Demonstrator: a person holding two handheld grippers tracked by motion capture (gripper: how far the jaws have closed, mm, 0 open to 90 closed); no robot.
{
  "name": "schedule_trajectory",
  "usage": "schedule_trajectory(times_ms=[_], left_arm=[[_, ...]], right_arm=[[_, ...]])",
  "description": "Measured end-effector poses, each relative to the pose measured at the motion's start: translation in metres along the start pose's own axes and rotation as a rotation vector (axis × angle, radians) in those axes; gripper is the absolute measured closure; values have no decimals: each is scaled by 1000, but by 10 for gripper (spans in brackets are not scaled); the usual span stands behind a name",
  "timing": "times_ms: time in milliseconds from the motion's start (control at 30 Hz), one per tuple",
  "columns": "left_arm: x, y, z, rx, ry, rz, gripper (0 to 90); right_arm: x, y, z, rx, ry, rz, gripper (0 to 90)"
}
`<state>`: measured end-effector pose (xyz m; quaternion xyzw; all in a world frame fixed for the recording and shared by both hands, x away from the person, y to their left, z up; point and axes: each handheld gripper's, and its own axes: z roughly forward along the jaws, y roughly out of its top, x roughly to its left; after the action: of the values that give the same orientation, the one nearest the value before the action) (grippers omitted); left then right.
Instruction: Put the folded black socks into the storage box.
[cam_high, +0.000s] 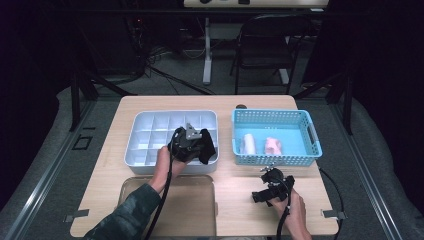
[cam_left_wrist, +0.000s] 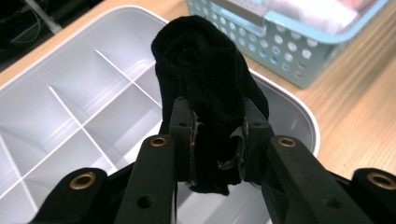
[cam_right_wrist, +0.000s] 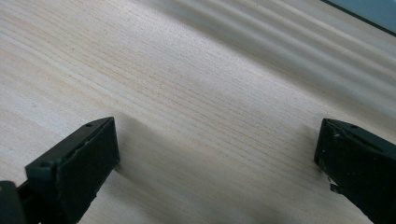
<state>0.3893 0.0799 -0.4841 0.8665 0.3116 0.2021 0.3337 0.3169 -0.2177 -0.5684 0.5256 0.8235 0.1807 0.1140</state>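
Observation:
A rolled black sock (cam_left_wrist: 201, 88) is clamped between the pads of my left gripper (cam_left_wrist: 217, 140), which is shut on it. The gripper (cam_high: 206, 149) holds the black sock (cam_high: 208, 150) over the near right corner of the white divided tray (cam_high: 145, 159). The compartments of the divided tray (cam_left_wrist: 70, 121) lie below and to the left of the sock. My right gripper (cam_high: 261, 196) rests low over the wooden table near its front right, jaws wide apart. In the right gripper view the right gripper (cam_right_wrist: 217, 158) has bare wood between its jaws.
A light blue basket (cam_high: 310, 132) stands right of the tray, holding a white roll (cam_high: 249, 144) and a pink roll (cam_high: 273, 146). A clear lid (cam_high: 195, 210) lies at the table's front edge. A dark folding chair (cam_high: 265, 45) stands beyond the table.

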Motion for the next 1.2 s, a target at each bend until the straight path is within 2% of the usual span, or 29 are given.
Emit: schedule_trajectory(times_ms=[100, 133, 267, 300, 367, 467, 633, 767, 900, 1067, 1100, 1133, 1200], left_arm=[[-2, -1, 4, 11, -7, 5, 725], [-3, -1, 9, 33, -21, 10, 725], [-2, -2, 14, 60, -43, 8, 725], [0, -3, 18, 76, -72, -9, 725], [2, -2, 22, 98, -106, -25, 725], [4, -1, 27, 121, -135, -40, 726], [2, 2, 32, 146, -146, -43, 726], [5, 3, 37, 168, -176, -55, 727], [-1, 5, 40, 187, -151, -28, 727], [-1, 5, 40, 194, -167, -25, 723], [0, 5, 39, 187, -170, -24, 712], [1, 6, 35, 172, -161, -41, 678], [2, 8, 32, 157, -174, -36, 549]], right_arm=[[0, 0, 0, -1, 4, 1, 0], [0, 0, 0, -2, 5, 3, 0], [1, 0, 0, -1, 6, 3, 0], [1, 0, 0, 0, 5, 0, 0], [1, 0, 0, -6, 13, 2, 0], [1, 0, 0, -6, 7, -1, 0], [2, 0, 0, -3, 7, -2, 0], [2, 0, 0, -3, 8, -3, 0], [2, 0, 0, -3, 8, -3, 0], [2, 0, 0, -1, 9, -6, 0], [2, 0, 0, -1, 10, -6, 0], [2, 0, 0, -2, 9, -5, 0], [2, 0, 0, -2, 9, -6, 0]])
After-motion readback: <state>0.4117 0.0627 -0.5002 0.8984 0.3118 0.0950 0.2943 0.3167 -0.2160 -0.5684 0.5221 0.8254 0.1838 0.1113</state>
